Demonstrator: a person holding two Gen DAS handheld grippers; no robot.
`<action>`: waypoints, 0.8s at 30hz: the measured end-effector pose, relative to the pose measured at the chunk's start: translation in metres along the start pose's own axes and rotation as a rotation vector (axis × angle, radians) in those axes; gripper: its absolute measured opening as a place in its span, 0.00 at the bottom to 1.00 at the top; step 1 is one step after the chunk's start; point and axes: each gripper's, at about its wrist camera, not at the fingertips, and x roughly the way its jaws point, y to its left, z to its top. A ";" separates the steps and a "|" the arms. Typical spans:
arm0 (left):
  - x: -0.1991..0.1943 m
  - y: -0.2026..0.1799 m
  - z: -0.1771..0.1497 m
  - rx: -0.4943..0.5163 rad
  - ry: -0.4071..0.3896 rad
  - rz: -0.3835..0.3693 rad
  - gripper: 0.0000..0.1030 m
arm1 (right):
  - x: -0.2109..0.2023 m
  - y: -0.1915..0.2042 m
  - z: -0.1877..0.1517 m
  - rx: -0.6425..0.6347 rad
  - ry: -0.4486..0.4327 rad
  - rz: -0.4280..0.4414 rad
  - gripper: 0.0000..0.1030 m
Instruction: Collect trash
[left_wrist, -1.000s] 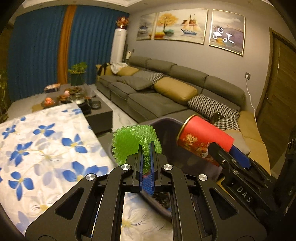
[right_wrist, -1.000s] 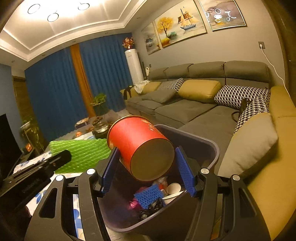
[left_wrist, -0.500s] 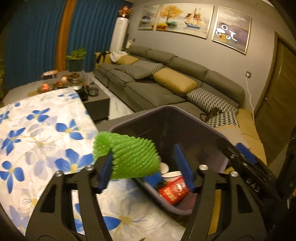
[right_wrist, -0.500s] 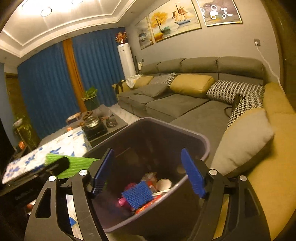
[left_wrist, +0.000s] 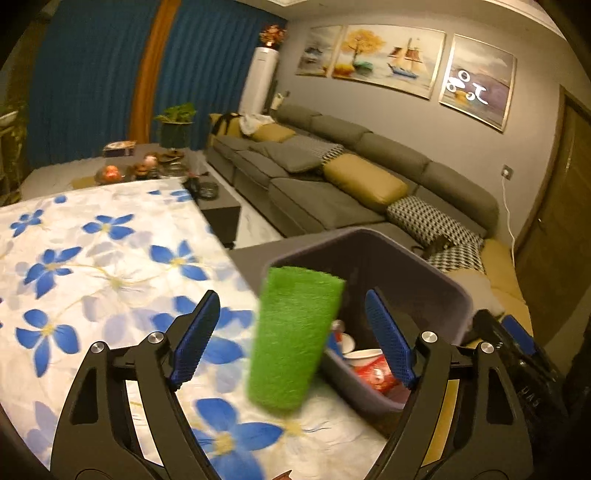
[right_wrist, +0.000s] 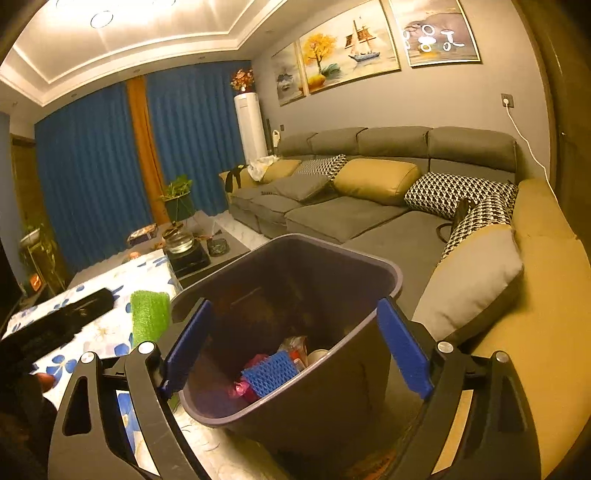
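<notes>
A green foam net sleeve (left_wrist: 291, 339) hangs blurred and loose between my left gripper's (left_wrist: 290, 299) jaws, which are opening; neither blue pad touches it. From the right wrist view the sleeve (right_wrist: 149, 317) is just left of the dark bin's rim (right_wrist: 369, 258), over the tablecloth. The bin (left_wrist: 410, 284) holds a red paper cup (left_wrist: 373, 373), a white cup and a blue foam net (right_wrist: 271, 371). My right gripper (right_wrist: 295, 302) is over the bin's mouth, its jaws opening with nothing between them.
The bin stands at the corner of a table with a white cloth with blue flowers (left_wrist: 92, 258). A long grey sofa (right_wrist: 332, 214) with yellow and patterned cushions lies behind and to the right. A dark coffee table (left_wrist: 218, 199) with dishes is further back.
The right gripper let the red cup go and it fell into the bin. The left gripper opened, dropped the green sleeve and moved nearer the bin.
</notes>
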 end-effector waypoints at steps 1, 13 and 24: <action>-0.002 0.006 0.000 -0.008 0.001 0.015 0.77 | 0.000 0.003 -0.001 0.000 0.000 0.007 0.85; 0.041 0.015 -0.036 0.075 0.190 0.059 0.73 | 0.004 0.015 -0.012 -0.009 0.029 0.056 0.84; 0.088 0.017 -0.045 0.116 0.336 0.099 0.12 | 0.006 0.014 -0.016 -0.020 0.041 0.078 0.84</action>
